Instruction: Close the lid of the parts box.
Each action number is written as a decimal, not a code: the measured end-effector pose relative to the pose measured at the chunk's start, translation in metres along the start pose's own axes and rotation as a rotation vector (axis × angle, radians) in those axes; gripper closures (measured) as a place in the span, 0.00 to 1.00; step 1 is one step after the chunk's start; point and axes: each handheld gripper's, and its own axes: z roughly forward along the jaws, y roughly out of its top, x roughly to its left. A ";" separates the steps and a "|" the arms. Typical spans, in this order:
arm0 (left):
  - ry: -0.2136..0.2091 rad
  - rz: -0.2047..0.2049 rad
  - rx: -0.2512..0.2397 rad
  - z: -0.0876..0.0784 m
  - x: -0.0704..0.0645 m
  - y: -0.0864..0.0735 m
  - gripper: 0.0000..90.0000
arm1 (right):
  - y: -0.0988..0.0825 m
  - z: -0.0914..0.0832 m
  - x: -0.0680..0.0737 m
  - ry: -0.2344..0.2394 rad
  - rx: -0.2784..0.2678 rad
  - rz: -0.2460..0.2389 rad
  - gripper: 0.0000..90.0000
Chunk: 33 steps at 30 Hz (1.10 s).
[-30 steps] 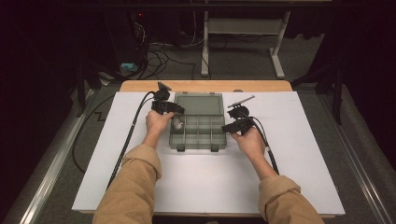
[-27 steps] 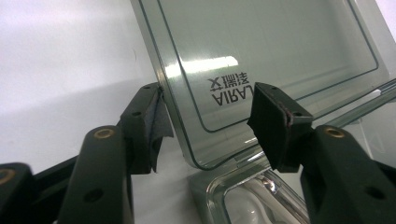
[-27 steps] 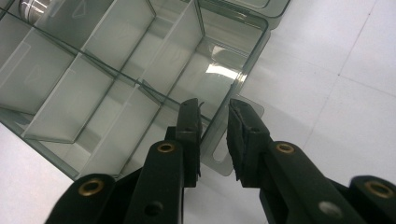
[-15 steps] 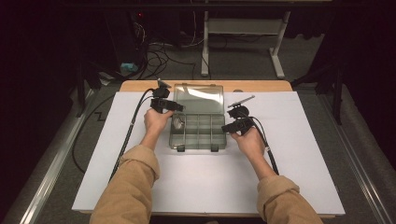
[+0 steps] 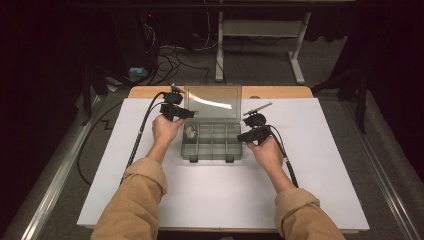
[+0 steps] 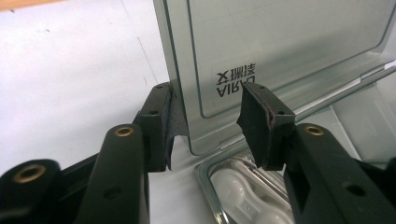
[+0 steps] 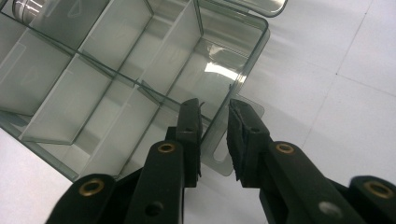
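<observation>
A clear plastic compartment box [image 5: 212,159] sits mid-table with its lid [image 5: 212,102] raised and leaning back. My left gripper [image 5: 186,113] is at the lid's left edge. In the left gripper view its jaws have just been closing around the lid's lower left corner [image 6: 187,135]; the left gripper [image 6: 208,93] still stands open, its right pad clear of the lid [image 6: 289,46]. My right gripper [image 5: 246,135] is at the box's right side. There the right gripper [image 7: 214,105] is shut on the box's right wall [image 7: 254,51], beside a flat tab.
A small round silvery thing [image 5: 190,131] lies in the box's left compartment, seen as a white shape [image 6: 243,196] below my left jaws. The box rests on a white sheet [image 5: 210,200] covering the table. Cables [image 5: 142,132] trail back from both grippers.
The lid has swung up from a low angle to nearly upright. My left hand has risen and moved away with it, its jaws narrowing. The right hand has kept still.
</observation>
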 end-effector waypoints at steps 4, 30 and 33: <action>0.006 0.017 0.000 -0.004 -0.002 -0.001 0.65 | 0.000 0.000 0.001 -0.003 0.001 0.006 0.84; -0.008 0.044 -0.092 -0.018 -0.007 -0.020 0.68 | 0.000 0.000 0.002 -0.014 0.001 0.000 0.84; -0.024 0.039 -0.105 -0.021 -0.006 -0.022 0.68 | 0.000 0.000 0.002 -0.013 0.001 0.001 0.84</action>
